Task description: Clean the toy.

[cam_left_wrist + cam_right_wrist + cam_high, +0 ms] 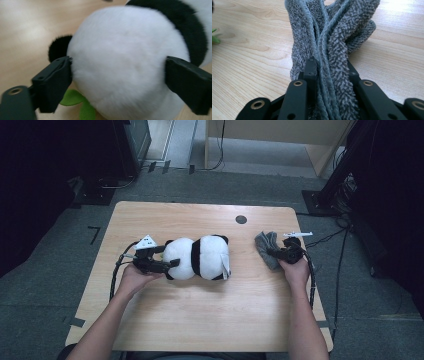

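A black-and-white plush panda (200, 257) lies on its side in the middle of the wooden table (200, 320). My left gripper (169, 256) stands open at its left end, the two jaws flanking the round white head (125, 50) and just brushing the fur. A green felt leaf (72, 97) pokes out under the head. To the right, my right gripper (274, 252) is shut on a bunched grey terry cloth (265, 242). The cloth (332, 30) runs up from between the jaws of the right gripper (329, 67) and rests on the table.
A round cable hole (241, 219) sits near the table's far edge. Bare wood lies in front of the panda toward the near edge. Dark equipment stands and cables crowd the floor to the left and right of the table.
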